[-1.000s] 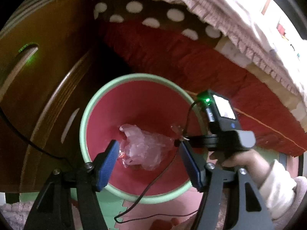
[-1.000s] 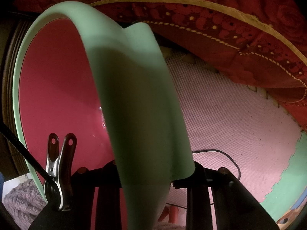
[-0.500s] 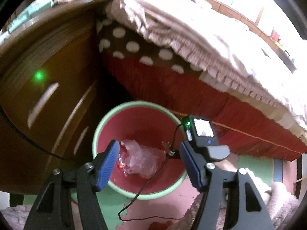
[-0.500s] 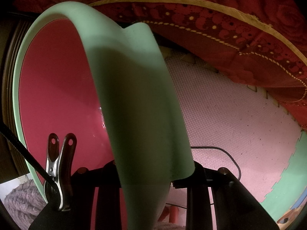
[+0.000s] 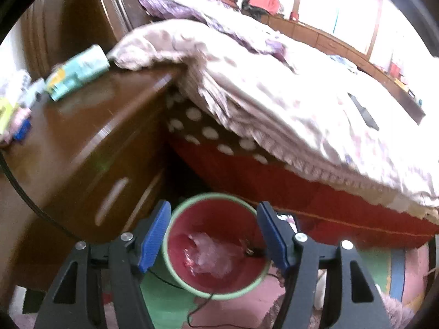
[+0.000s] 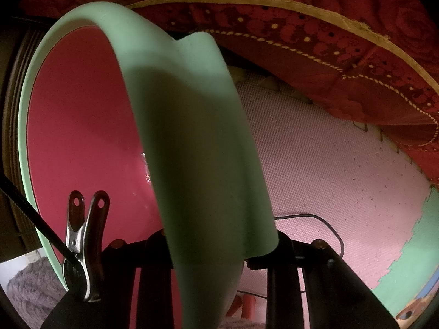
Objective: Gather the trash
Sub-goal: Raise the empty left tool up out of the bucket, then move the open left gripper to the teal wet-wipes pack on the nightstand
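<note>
While the left gripper (image 5: pixel 212 240) is hanging above the floor with its blue pads (image 5: pixel 153 240) standing well apart and nothing between them, the right gripper (image 6: pixel 216 249) is sitting clamped on the green wall of the trash bin (image 6: pixel 192 142), one finger inside the bin and one outside.

In the left wrist view the bin (image 5: pixel 189 285) is showing from above, green at the rim and red inside, standing on the floor between a brown wooden nightstand (image 5: pixel 90 142) and the red side of a bed (image 5: pixel 315 200). A crumpled clear plastic bag (image 5: pixel 214 256) is lying at the bottom of it.

A pale quilt (image 5: pixel 274 87) is spilling over the bed's edge, with a brown dotted layer under it. A green and white packet (image 5: pixel 78 72) is lying on the nightstand's top.

In the right wrist view a metal clip (image 6: pixel 85 246) is gripping a black cable beside that gripper, and a pink foam mat (image 6: pixel 329 178) is covering the floor beyond the bin, with a green piece joining it at the right.
</note>
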A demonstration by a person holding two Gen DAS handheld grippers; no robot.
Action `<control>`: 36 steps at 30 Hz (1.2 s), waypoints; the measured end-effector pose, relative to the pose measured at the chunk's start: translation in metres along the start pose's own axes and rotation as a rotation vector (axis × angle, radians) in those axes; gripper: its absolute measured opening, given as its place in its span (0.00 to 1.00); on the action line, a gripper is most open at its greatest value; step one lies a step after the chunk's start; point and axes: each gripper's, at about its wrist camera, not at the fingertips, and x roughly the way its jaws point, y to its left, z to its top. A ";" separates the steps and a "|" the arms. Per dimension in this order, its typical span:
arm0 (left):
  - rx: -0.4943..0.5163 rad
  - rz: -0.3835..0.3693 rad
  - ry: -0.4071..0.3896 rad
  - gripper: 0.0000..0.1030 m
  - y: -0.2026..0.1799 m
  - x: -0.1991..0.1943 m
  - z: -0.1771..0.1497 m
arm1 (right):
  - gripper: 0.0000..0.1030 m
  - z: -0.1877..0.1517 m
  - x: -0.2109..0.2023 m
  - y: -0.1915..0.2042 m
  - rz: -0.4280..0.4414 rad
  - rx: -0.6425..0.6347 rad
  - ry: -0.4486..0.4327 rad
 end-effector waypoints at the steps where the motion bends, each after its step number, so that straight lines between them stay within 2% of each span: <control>1: -0.002 0.010 -0.007 0.67 0.004 -0.004 0.006 | 0.26 0.000 0.000 0.000 0.000 -0.001 0.000; 14: -0.064 0.151 -0.082 0.67 0.054 -0.026 0.079 | 0.26 0.000 0.000 0.000 0.000 -0.001 0.000; 22: -0.179 0.222 -0.089 0.67 0.096 -0.013 0.127 | 0.26 0.000 0.000 0.001 0.000 -0.001 0.000; 28: -0.227 0.273 -0.083 0.67 0.116 0.001 0.155 | 0.26 0.000 0.000 0.000 0.000 -0.001 0.000; 36: -0.258 0.375 -0.145 0.67 0.133 0.016 0.188 | 0.26 0.000 0.001 0.000 -0.001 0.000 0.002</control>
